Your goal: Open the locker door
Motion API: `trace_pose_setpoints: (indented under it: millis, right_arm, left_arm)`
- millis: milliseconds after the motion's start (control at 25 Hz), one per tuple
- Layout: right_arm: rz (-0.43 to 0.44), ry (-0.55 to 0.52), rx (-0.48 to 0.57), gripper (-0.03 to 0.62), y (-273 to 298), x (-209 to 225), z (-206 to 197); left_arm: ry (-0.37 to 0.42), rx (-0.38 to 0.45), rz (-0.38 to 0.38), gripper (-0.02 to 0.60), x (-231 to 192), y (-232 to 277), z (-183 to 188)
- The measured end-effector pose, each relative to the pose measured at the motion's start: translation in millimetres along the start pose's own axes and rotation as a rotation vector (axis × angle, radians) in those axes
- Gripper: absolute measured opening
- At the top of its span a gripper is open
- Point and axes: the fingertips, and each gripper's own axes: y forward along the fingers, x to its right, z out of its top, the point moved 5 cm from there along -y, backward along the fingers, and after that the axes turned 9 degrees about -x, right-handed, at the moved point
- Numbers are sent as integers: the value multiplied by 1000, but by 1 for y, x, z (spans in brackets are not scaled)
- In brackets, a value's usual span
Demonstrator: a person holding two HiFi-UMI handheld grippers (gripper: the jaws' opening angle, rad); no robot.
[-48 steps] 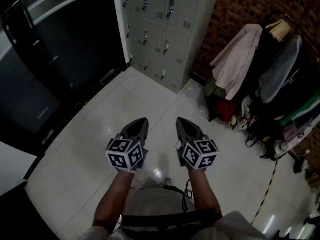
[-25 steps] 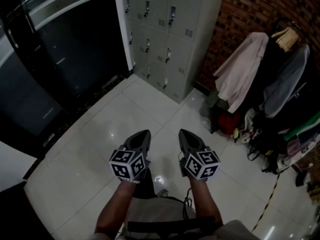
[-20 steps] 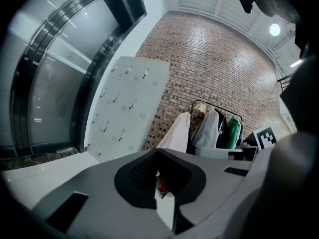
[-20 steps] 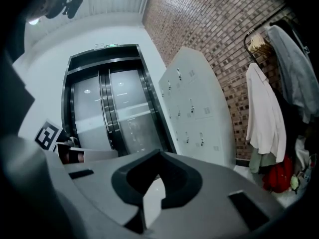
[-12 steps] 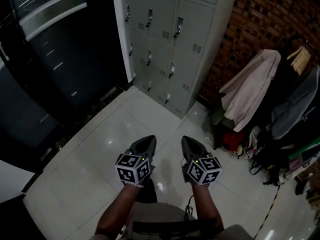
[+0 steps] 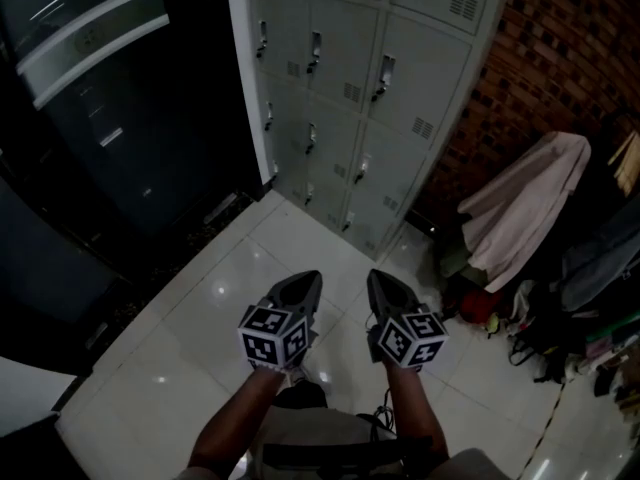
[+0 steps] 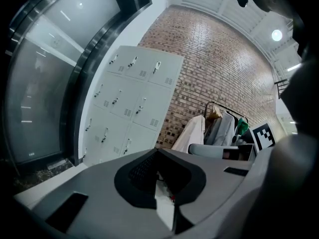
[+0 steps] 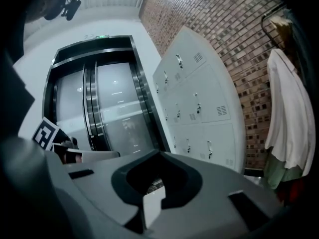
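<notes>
Nearest the camera, two bare forearms (image 6: 235, 418) are seen reaching forward, and the left claw (image 6: 307, 281) and the right claw (image 6: 377, 278) are carried side by side, close together but not touching, low in front of the body. Each claw is pressed together to a point and nothing is pinched in either, which is judged to suit an approach: no handle is within reach yet, so nothing needs to be gripped, and both noses are aimed roughly level toward the goal. Beneath and ahead of them a pale, glossy tiled floor (image 6: 200, 338) is laid out, and no obstacle is seen lying on the stretch between the claws and the lockers. Well apart from the claws, the grey locker bank (image 6: 400, 158) is set upright against the far wall, and its locker doors (image 6: 430, 93) are all shut, each fitted with a small latch handle; which door is meant cannot be told. To the left of the bank, dark glazed doors (image 6: 100, 128) are set just beside it. To the right a brick wall (image 6: 570, 58) is met, and hung garments (image 6: 530, 208) with bags (image 6: 480, 306) heaped below are crowded near that side, so a line toward the left or middle columns is judged the freer one
</notes>
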Motion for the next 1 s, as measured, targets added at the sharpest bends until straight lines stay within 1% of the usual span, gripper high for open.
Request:
trace_pose_setpoints:
  millis: [240,440,600,760,1000]
  right_arm:
    - [-18,9,9,5,51,-3,19]
    - [-40,8,25,5,77,9,35]
    - [-55,13,50,6,101,30,52]
    - [-49,12,85,8,130,56,76]
    - [-50,11,120,9,189,99,121]
  left_arm:
    - [9,-8,-17,-3,-49,19,29]
    - [11,0,-26,-3,-72,40,51]
    - [11,2,-36,-3,-83,65,64]
    - [32,9,-35,-3,-97,97,84]
    - [70,17,-34,-3,-124,153,131]
